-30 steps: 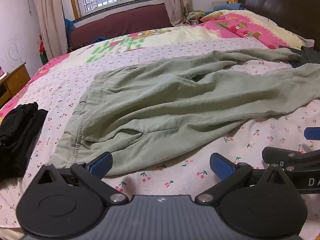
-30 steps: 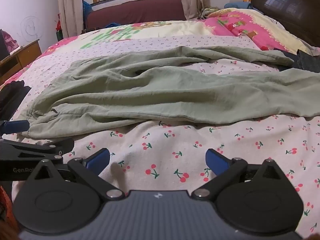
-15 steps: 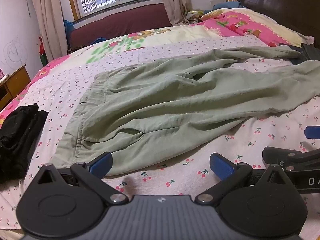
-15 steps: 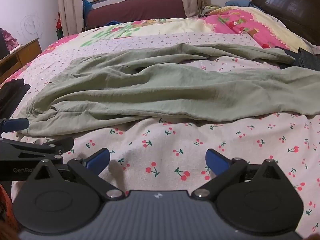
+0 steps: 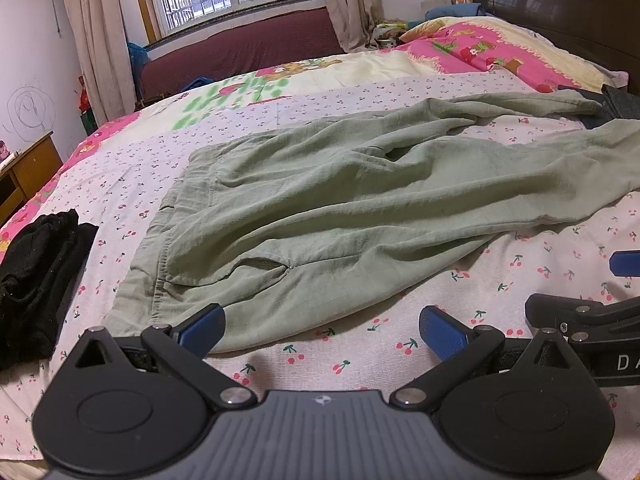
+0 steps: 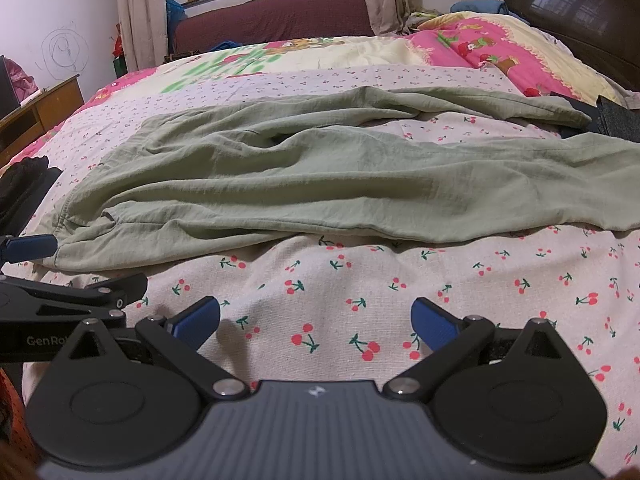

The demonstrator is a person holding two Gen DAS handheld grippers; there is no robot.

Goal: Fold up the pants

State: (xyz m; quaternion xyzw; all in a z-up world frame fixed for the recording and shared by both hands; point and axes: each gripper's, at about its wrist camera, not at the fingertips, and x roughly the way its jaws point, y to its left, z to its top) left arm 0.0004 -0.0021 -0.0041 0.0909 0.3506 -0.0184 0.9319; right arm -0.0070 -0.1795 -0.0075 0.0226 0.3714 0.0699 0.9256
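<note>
— On the bed (image 5: 360, 92), where exactly are the pants (image 5: 340, 216) laid?

— They are spread across the cherry-print sheet (image 6: 360, 292), unfolded and wrinkled, waistband toward the left, legs run out to the right and parted. No fold is seen yet.

— And how is the left gripper (image 5: 320, 330) held?

— It is held low at the near edge, jaws released, nothing grasped; its left pad sits just at the waistband corner, probably so that corner can be pinched.

— The right gripper (image 6: 314, 318)?

— Jaws likewise spread and empty, kept over bare sheet short of the near leg. Black clothes (image 5: 36, 280) are left aside, beyond the waistband.
</note>
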